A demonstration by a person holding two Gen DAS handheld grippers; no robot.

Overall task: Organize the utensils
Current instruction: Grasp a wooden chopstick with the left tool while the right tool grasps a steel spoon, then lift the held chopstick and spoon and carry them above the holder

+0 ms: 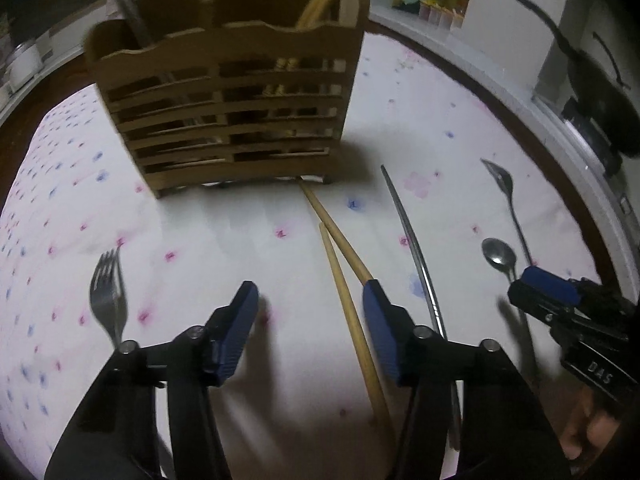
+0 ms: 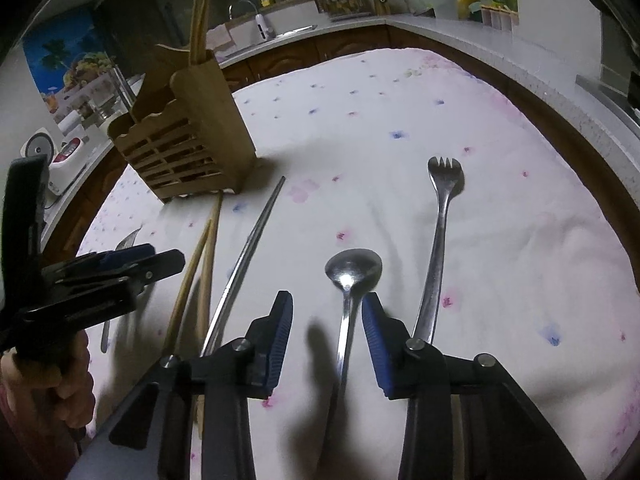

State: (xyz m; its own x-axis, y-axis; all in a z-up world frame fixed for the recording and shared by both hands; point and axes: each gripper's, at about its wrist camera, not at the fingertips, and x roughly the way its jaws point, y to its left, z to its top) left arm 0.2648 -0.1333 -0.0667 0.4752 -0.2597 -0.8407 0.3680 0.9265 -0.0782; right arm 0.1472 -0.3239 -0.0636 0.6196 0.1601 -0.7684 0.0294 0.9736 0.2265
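Observation:
A slatted wooden utensil holder [image 1: 228, 92] stands on the floral tablecloth, with chopsticks and a metal handle in it; it also shows in the right wrist view [image 2: 188, 152]. Two wooden chopsticks [image 1: 344, 276] lie in front of it, reaching between the jaws of my open left gripper [image 1: 310, 300]. A fork [image 1: 108, 296] lies to its left. A metal chopstick [image 2: 244, 256], a spoon [image 2: 352, 272] and a spork [image 2: 440, 220] lie on the cloth. My open right gripper [image 2: 326, 312] hovers over the spoon's handle.
The round table's cloth [image 2: 460, 128] is edged by a dark rim. A kitchen counter with a sink, bottles and a utensil rack [image 2: 340, 0] runs behind. A rice cooker [image 2: 52, 152] stands at the left. A dark pan [image 1: 592, 92] hangs at the right.

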